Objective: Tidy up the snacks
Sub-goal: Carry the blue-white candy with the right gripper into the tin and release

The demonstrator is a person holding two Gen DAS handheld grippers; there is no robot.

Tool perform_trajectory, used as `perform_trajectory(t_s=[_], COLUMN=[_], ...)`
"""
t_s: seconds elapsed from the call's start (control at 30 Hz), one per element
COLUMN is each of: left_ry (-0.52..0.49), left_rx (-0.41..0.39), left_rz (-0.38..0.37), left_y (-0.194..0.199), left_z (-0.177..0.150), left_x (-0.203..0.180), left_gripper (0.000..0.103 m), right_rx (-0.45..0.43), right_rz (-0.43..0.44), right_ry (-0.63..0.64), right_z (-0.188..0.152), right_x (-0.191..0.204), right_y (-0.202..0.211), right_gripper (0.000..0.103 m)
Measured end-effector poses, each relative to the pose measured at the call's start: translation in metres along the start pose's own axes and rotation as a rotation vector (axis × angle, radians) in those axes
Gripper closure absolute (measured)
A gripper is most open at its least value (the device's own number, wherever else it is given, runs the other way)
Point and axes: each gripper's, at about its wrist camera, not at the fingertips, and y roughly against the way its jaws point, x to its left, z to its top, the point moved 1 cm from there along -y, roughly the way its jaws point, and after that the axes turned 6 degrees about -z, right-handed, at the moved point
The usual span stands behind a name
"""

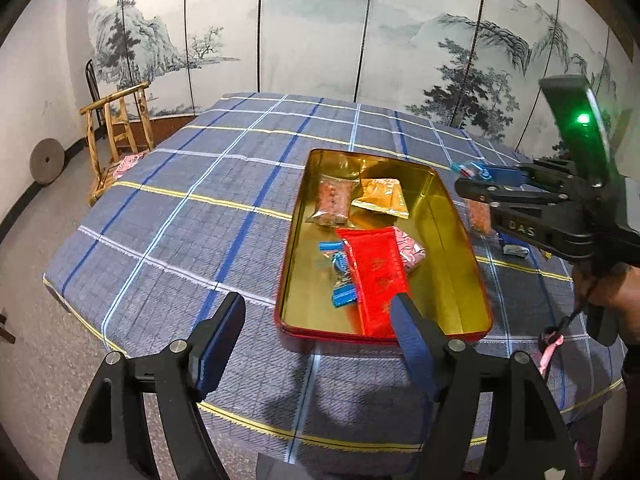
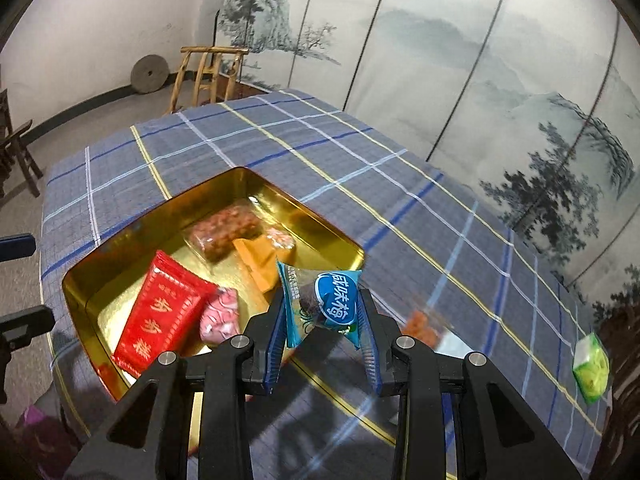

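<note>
Pinching a blue plum candy packet (image 2: 325, 305) in my right tongs (image 2: 323, 332), I am carrying it just right of the gold tin (image 2: 224, 178); my left tongs (image 1: 318, 316) are hanging empty and parted over the near rim. By its corner, it could slip short.

Bare checked cloth lay open across the desk (image 1: 168, 216) left of and beyond the tin (image 1: 464, 240). Packets (image 1: 376, 276) crowded the tin's left half; its right strip stood free. A chair (image 1: 116, 136) bordered the far-left corner.
</note>
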Motion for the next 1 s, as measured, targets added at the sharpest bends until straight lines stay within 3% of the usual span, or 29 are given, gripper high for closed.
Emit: perform_trajectory(t_s=[1.0], left_ry=[0.046], left_rx=[0.018], left_rz=[-0.017], left_y=[-0.003], left_z=[-0.007], left_x=[0.034], left_gripper=[0.032], right_rx=[0.080], right_rz=[-0.024], right_ry=[0.071], right_z=[0.023], right_x=[0.037], right_y=[-0.053], right_gripper=[0.068])
